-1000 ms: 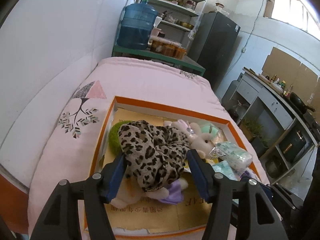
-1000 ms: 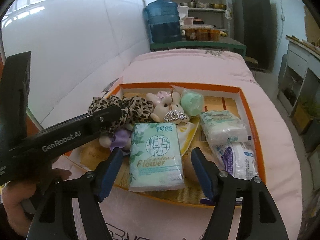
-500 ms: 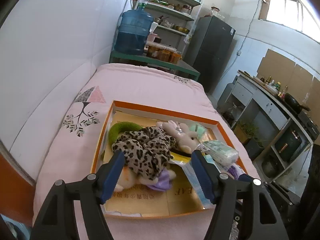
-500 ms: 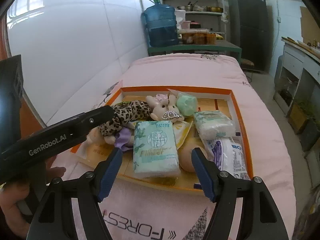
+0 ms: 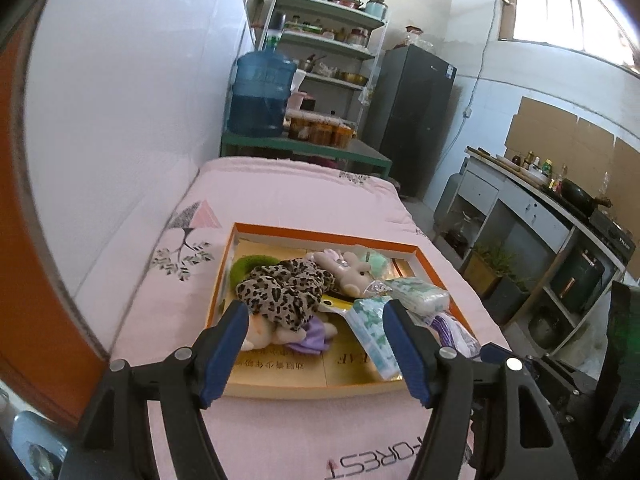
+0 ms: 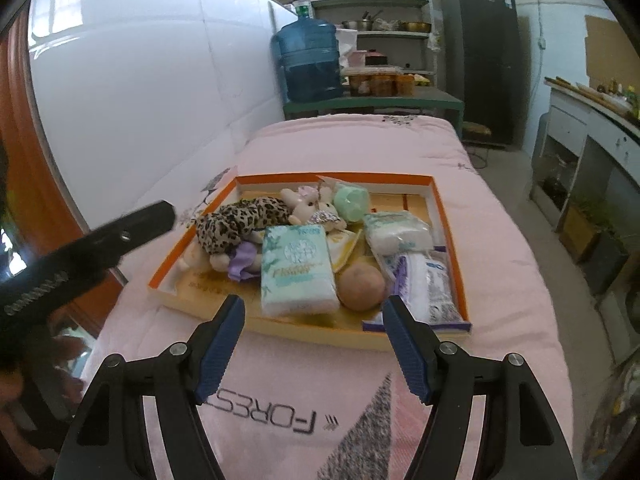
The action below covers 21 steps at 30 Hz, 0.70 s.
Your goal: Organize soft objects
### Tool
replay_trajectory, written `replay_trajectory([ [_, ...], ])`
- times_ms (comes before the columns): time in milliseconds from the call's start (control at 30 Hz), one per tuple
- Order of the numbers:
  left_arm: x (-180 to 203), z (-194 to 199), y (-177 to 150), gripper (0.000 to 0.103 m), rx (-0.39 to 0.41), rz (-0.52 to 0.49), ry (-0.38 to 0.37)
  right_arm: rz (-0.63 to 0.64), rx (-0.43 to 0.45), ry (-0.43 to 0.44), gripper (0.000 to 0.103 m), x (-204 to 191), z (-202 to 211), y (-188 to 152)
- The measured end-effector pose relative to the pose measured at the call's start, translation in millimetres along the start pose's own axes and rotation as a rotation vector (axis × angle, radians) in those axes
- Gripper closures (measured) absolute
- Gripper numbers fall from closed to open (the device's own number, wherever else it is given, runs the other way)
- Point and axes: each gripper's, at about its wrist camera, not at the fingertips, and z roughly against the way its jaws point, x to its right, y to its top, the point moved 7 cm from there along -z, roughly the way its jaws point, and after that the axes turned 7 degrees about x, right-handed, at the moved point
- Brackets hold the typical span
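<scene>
**Soft goods waiting in the tray**

Both the left hand-held gripper (image 5: 316,344) and right hand-held gripper (image 6: 314,342) are held wide open and empty. At twelve o'clock, in the orange tray (image 6: 452,232) on the bed, the tissue pack (image 6: 296,270) lies; being light and squashy, it is best pinched across its middle.

This is a lived-in home kitchen. A shelf (image 5: 328,36) holds pots and bowls, with a water jug (image 5: 260,96) and food jars (image 5: 320,130) on a green table beside a dark fridge (image 5: 412,108). Along the right wall a counter (image 5: 520,196) carries bottles and a wok (image 5: 578,198) on a stove.
</scene>
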Motion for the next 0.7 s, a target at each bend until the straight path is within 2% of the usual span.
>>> replay_trajectory([
  [300,16,45,-5,0.034,0.043,-0.043,0.015,-0.022,0.016,-0.025,0.03,4,29,-9],
  [700,35,99,-19,0.034,0.066,-0.062,0.021,-0.014,0.099,-0.089,0.03,-2,91,-13],
])
